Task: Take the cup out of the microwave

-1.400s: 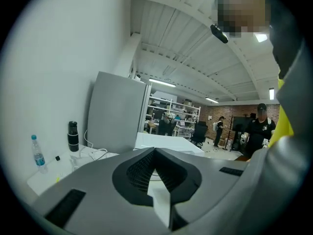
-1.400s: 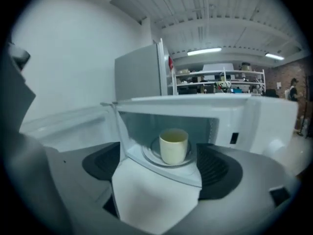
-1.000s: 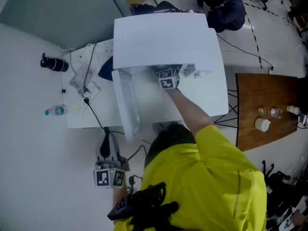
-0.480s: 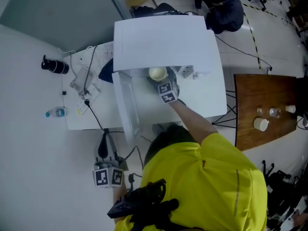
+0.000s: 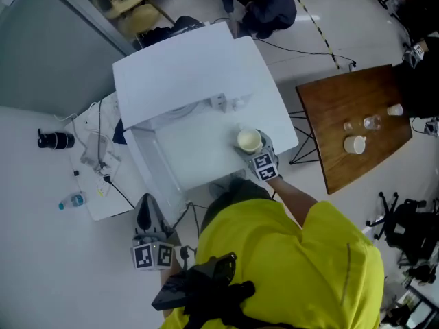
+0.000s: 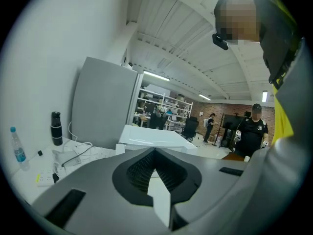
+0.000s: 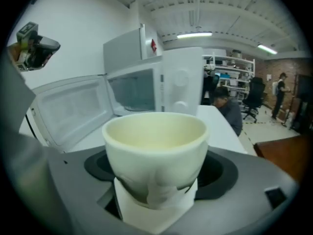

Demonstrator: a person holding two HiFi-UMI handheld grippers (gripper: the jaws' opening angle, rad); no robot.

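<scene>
The cream cup [image 5: 249, 140] is outside the white microwave [image 5: 188, 70], above the white table [image 5: 278, 115] near its front right corner. My right gripper [image 5: 255, 149] is shut on it. In the right gripper view the cup [image 7: 155, 146] stands upright and empty between the jaws of the right gripper [image 7: 156, 180]. Behind it the microwave [image 7: 171, 84] has its door [image 7: 73, 109] swung open to the left. My left gripper [image 5: 147, 235] hangs low at the left, away from the table's front edge. In its own view the left gripper [image 6: 155, 153] is shut with nothing in it.
A wooden table [image 5: 336, 142] with small cups stands to the right. A person [image 5: 264, 2] crouches behind the microwave. Cables [image 5: 96, 163], a black bottle [image 5: 53, 140] and a water bottle [image 5: 72, 201] lie at the white table's left end.
My right gripper has drawn the cup out of the microwave and carried it toward the table's front right corner. The head view has swung. The left gripper stays low at the left.
</scene>
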